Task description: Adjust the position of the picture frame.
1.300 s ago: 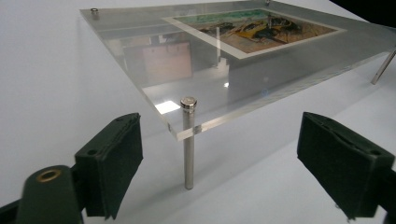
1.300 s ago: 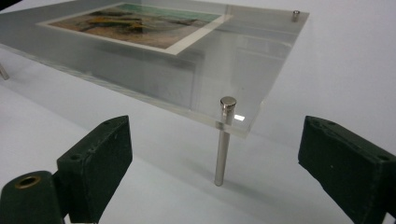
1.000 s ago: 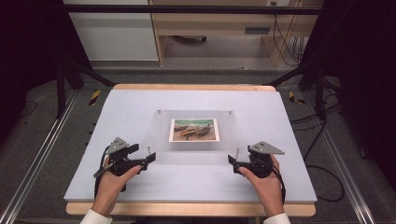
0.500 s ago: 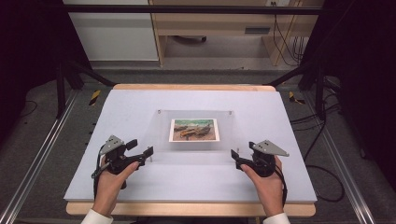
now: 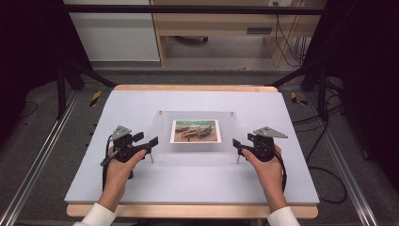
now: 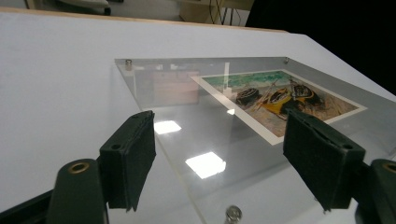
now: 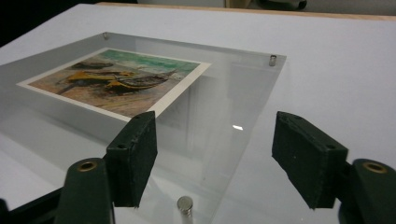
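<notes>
Item: clear panel (image 5: 195,136) over a print (image 5: 195,131), raised on corner studs so jaws can slip under its edges. Your left gripper (image 5: 151,142) sits at its near left corner, your right gripper (image 5: 236,145) at the near right; both are wide open, holding nothing. Each gripper view shows a stud just ahead between its jaws (image 6: 232,213) (image 7: 185,204), straddling the edge; the high view shows the symmetric approach, likely for a two-handed lift.
</notes>
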Tool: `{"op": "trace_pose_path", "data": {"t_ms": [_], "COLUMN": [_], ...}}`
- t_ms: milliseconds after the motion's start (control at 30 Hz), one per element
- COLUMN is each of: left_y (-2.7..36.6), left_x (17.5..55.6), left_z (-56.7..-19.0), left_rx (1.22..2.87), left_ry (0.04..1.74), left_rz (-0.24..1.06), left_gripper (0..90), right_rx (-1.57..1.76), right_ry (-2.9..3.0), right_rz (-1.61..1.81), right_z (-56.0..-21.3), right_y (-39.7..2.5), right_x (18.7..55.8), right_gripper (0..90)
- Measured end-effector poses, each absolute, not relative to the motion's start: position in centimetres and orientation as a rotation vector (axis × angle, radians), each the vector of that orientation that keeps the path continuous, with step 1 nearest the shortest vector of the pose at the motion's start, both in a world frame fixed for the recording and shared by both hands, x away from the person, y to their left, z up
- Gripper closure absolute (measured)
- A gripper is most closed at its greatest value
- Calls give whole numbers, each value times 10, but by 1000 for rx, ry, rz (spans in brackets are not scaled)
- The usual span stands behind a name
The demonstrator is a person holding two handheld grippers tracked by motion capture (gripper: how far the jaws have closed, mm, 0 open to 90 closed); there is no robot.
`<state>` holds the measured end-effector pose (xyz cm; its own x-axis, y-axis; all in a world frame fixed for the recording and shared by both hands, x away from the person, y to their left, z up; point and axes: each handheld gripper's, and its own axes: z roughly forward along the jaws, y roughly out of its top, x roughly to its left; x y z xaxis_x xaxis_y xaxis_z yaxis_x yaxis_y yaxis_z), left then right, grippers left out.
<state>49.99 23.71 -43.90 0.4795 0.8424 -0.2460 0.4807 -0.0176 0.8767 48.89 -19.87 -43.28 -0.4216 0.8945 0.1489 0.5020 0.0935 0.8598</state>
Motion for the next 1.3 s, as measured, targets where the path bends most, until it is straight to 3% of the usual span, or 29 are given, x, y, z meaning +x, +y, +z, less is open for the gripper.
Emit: {"op": "trace_pose_path", "data": {"t_ms": [233,667,1300], "left_y": [235,236,236], "left_x": [508,497,504], "left_z": [-443,-449,-465], "left_rx": [1690,1705,1673], "left_ry": [1152,1177,1218], "left_rz": [372,375,189], "left_gripper": [189,223,193], "right_rx": [1377,1431,1544], "right_ry": [2049,2089,2102], "right_rz": [1226,1231,1366], "right_z": [-429,-441,-451], "right_y": [-197,-193,-194], "right_x": [509,499,500], "right_gripper": [150,201,206]}}
